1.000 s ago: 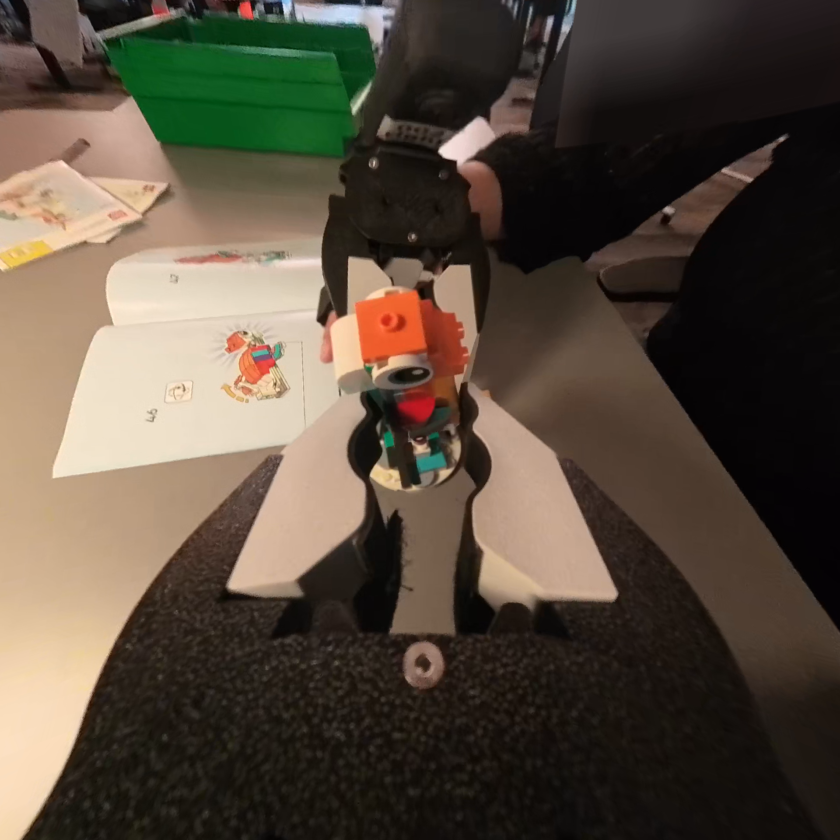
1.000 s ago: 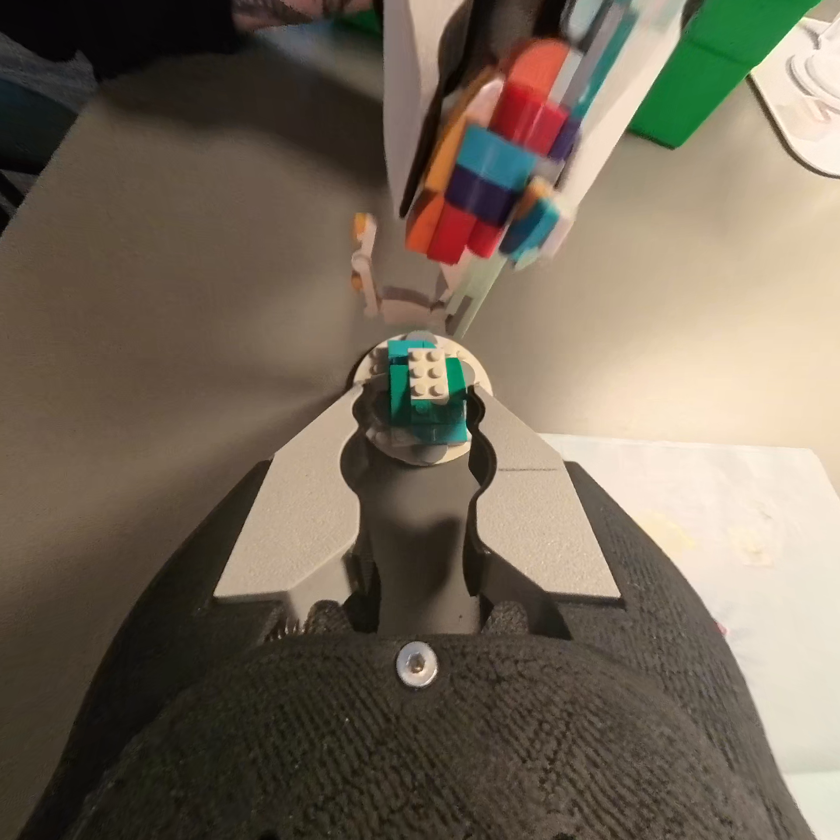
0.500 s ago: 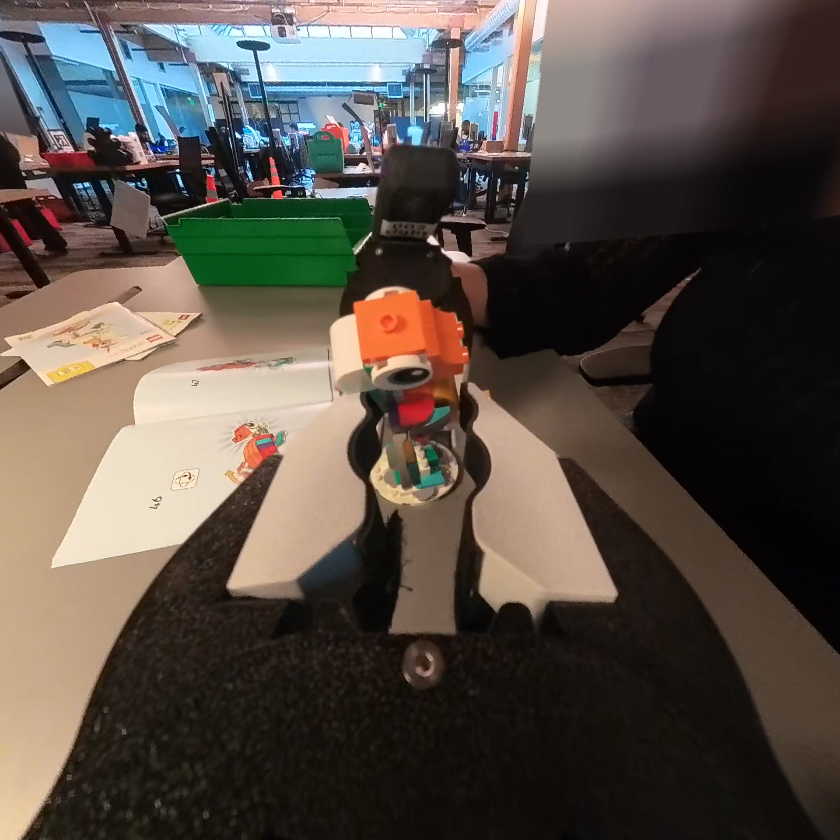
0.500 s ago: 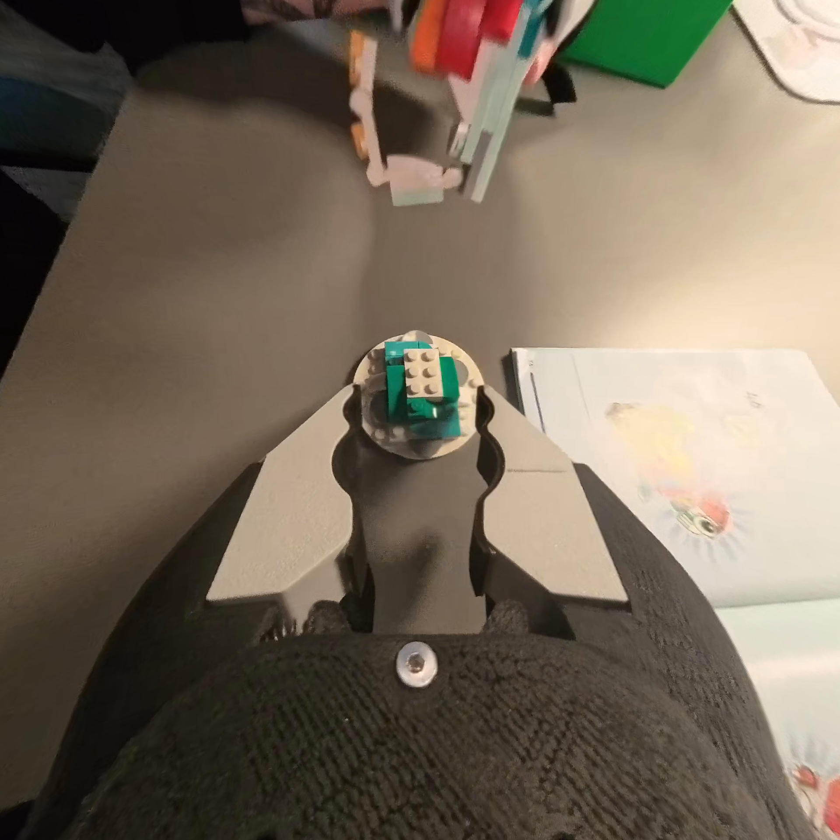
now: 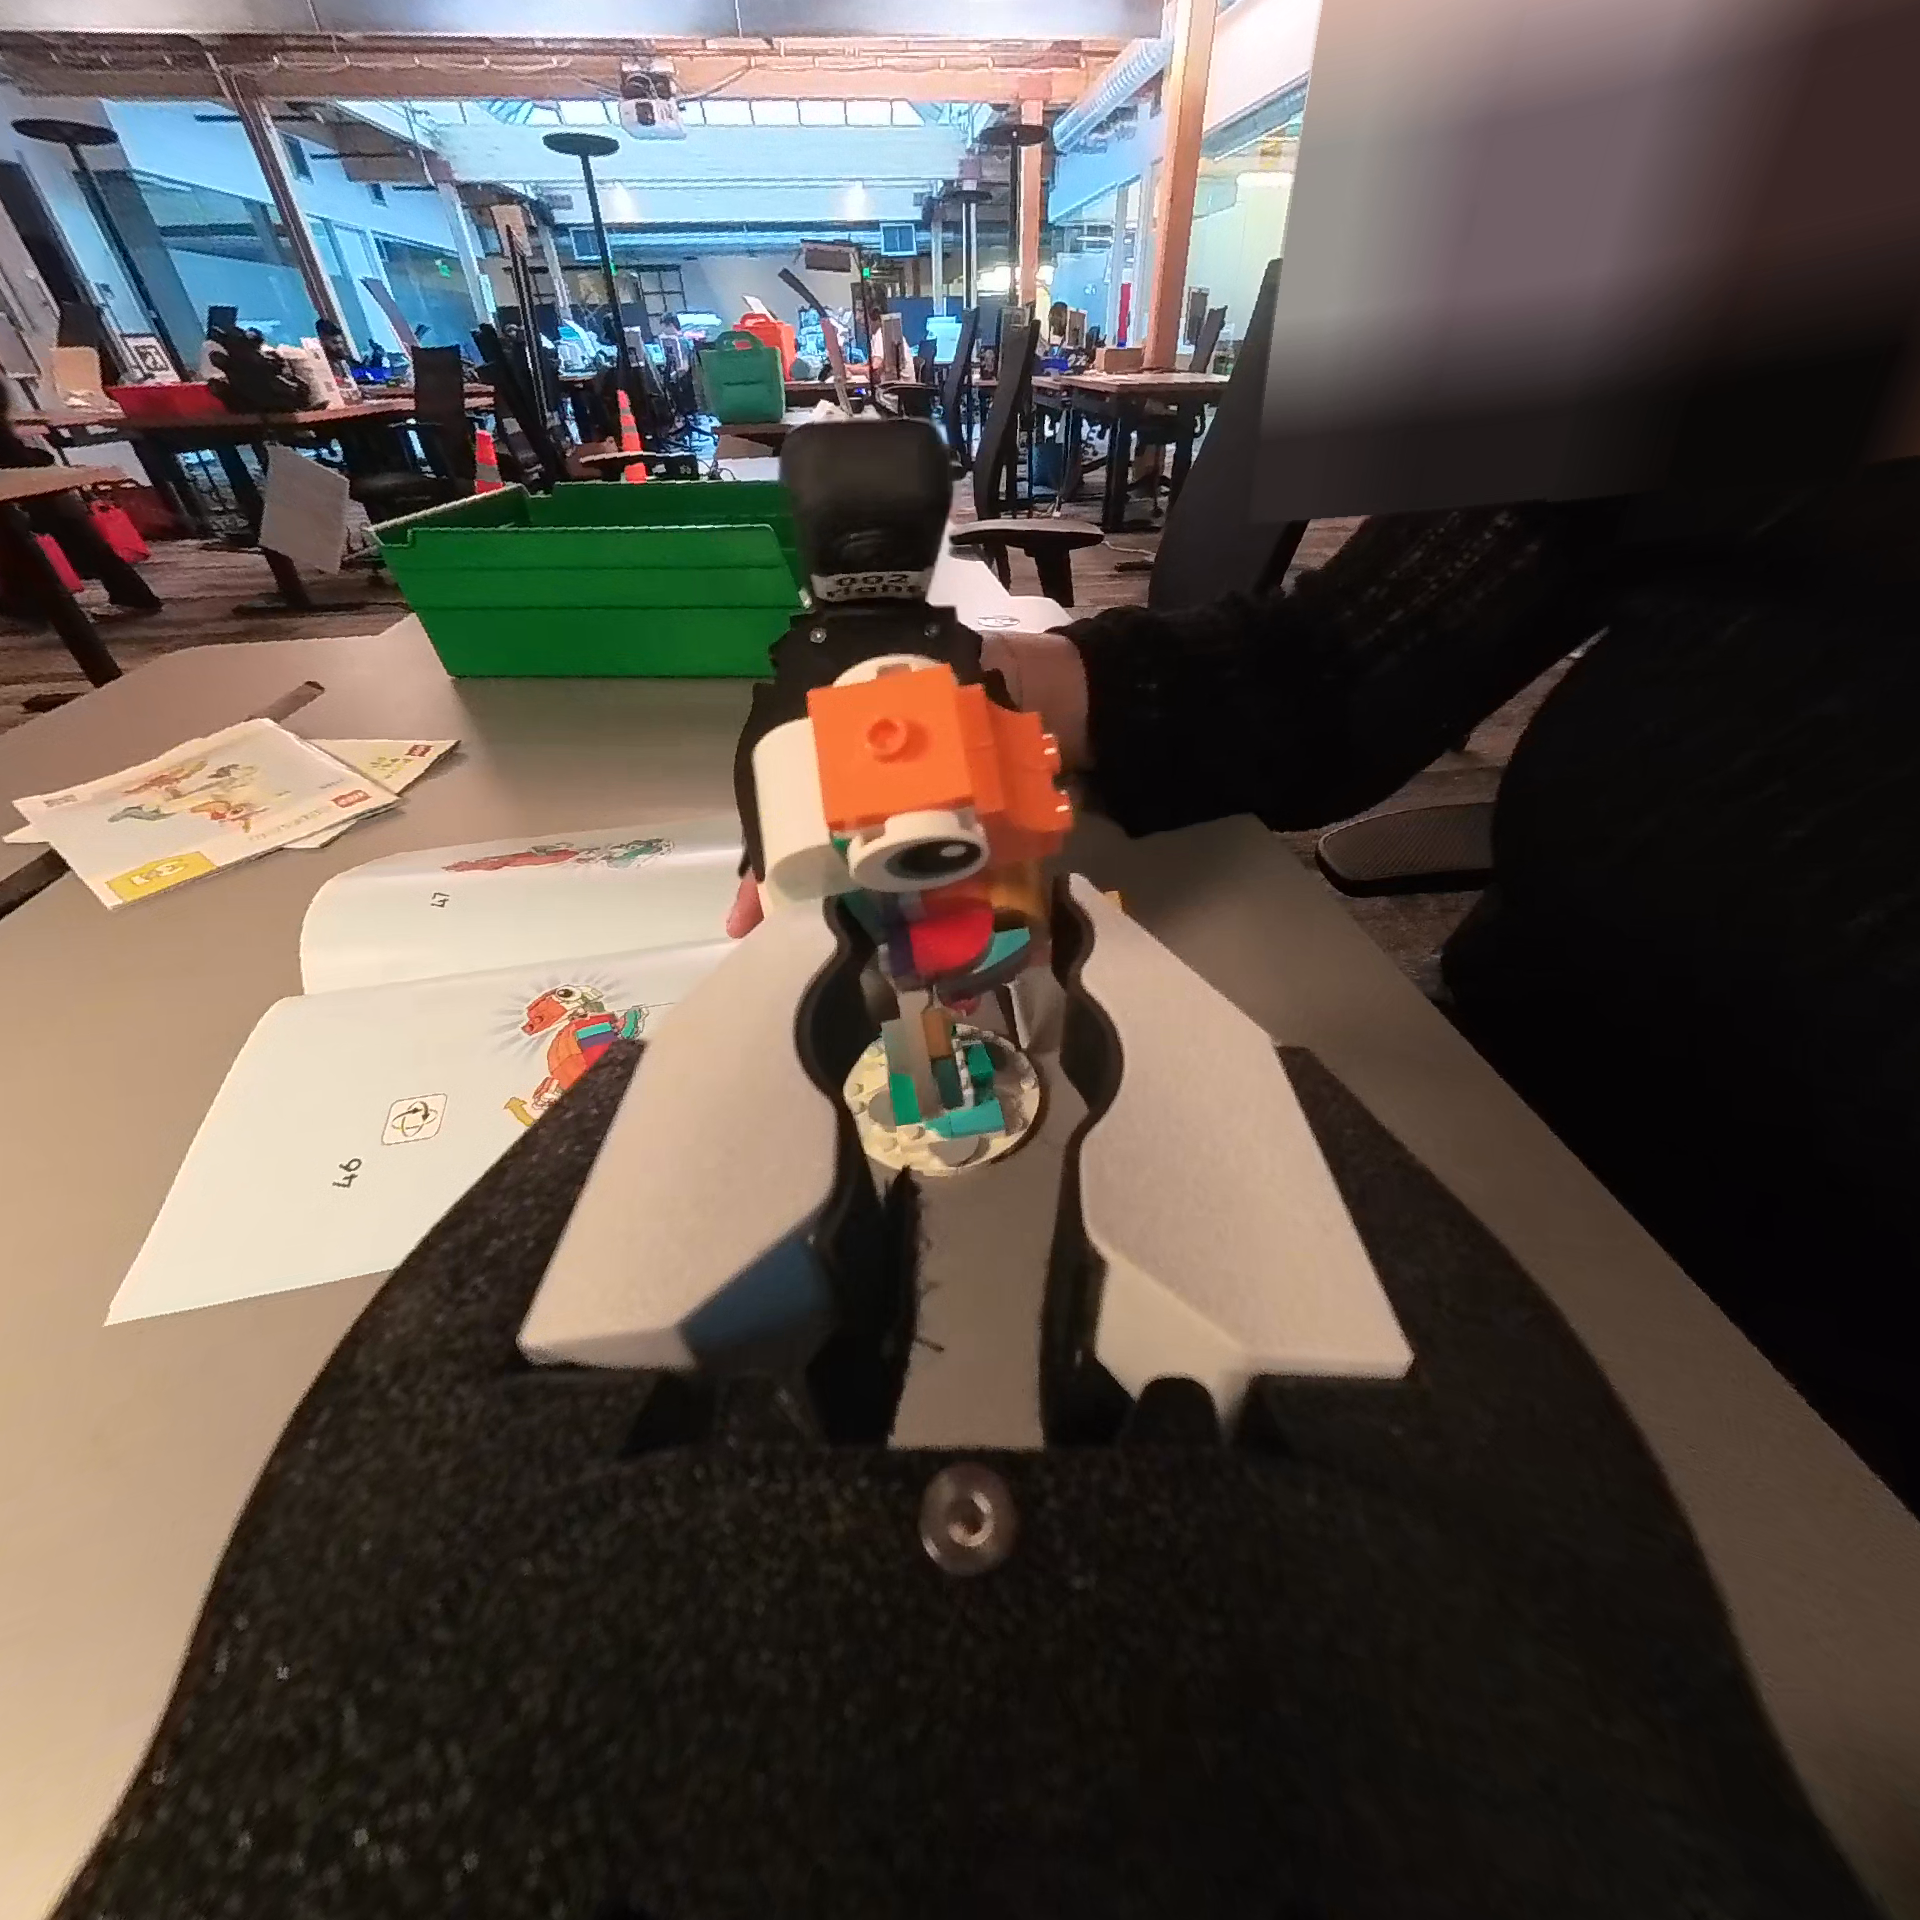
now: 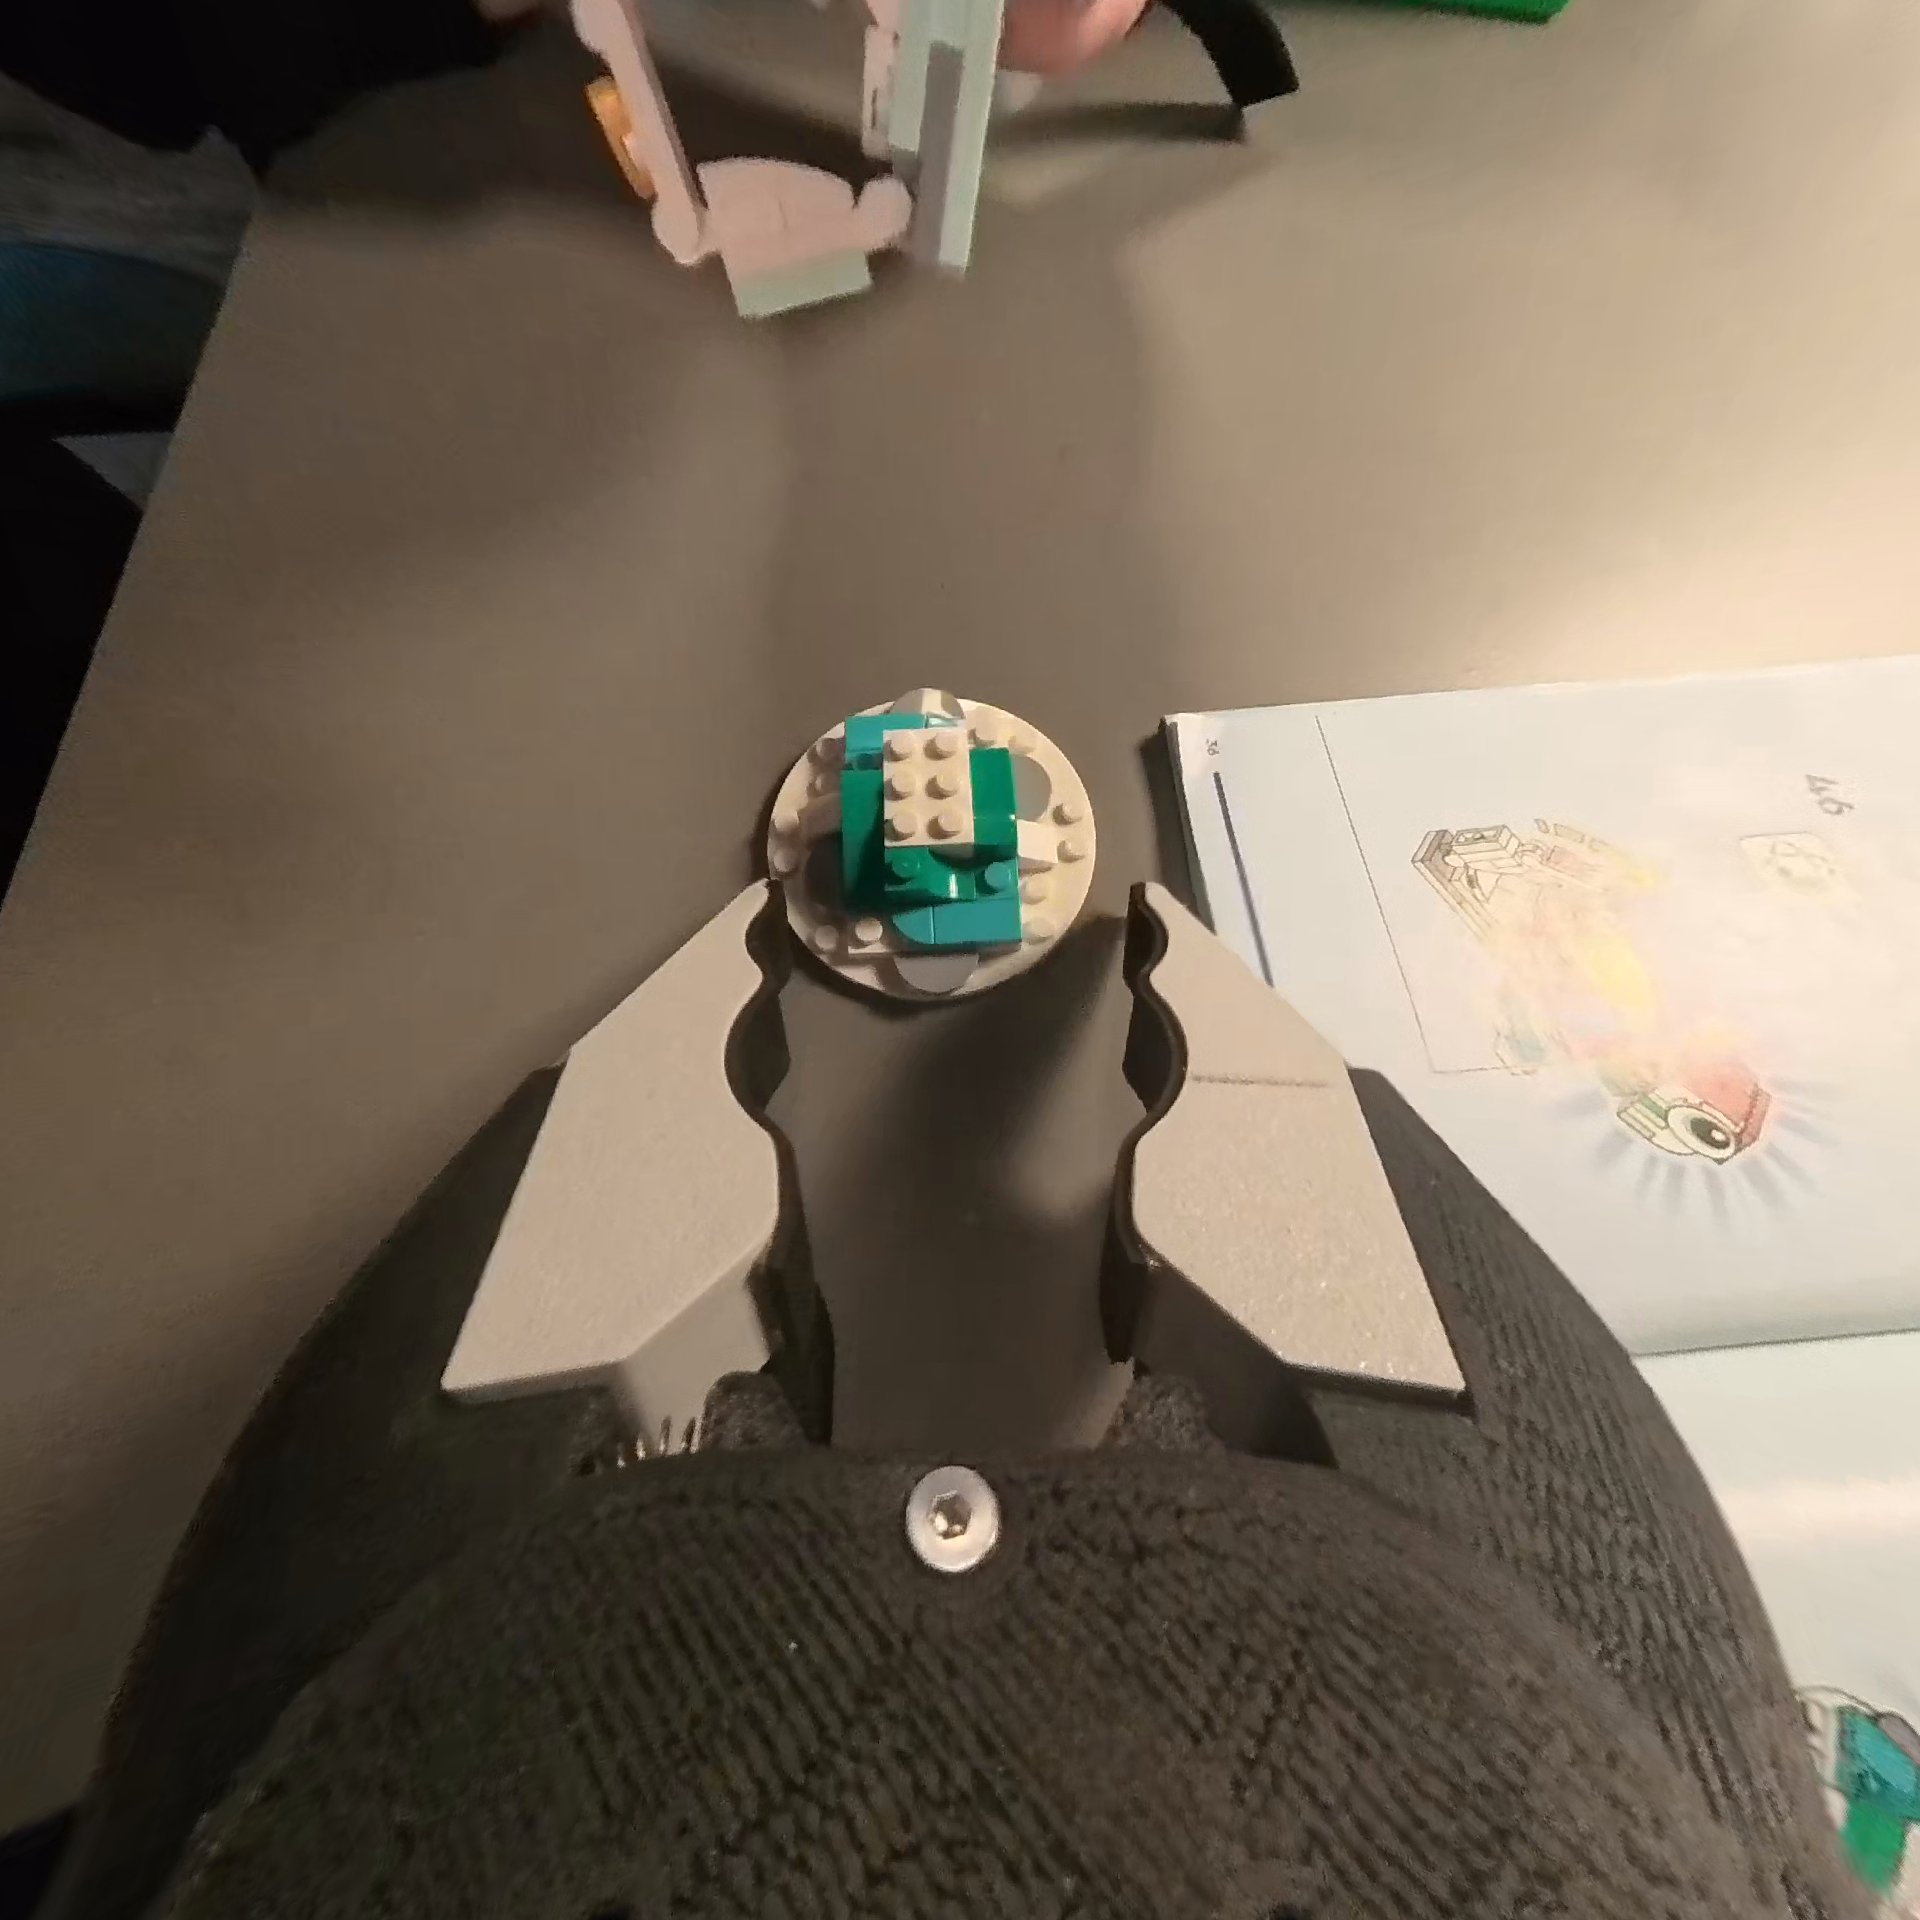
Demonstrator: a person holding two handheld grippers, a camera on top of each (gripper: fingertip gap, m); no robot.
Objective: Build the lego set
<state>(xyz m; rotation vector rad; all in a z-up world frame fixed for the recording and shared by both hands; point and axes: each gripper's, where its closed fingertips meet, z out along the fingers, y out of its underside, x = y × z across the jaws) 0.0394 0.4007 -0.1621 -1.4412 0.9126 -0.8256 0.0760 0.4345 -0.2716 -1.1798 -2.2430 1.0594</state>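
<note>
My left gripper (image 5: 951, 935) is shut on a lego figure (image 5: 925, 790) with an orange head, a white eye and a many-coloured body, held upright above the table. Below it, a round white base with teal bricks (image 5: 940, 1101) lies on the table. In the right wrist view the base (image 6: 935, 831) sits just ahead of my right gripper (image 6: 951, 894), whose jaws stand open and apart from it. The figure's lower end (image 6: 790, 218) shows blurred at the top edge. The right gripper's black housing (image 5: 868, 520) stands behind the figure.
An open instruction booklet (image 5: 416, 1091) lies left of the figure and also shows in the right wrist view (image 6: 1558, 987). More leaflets (image 5: 208, 810) and a green bin (image 5: 592, 592) are farther back. A person's dark sleeve (image 5: 1351, 707) reaches in from the right. My hands' fingertips stand some 12 cm from each other.
My right gripper has opened and let go of the round base, which now rests on the table. My left gripper has carried the figure up and away from the base.
</note>
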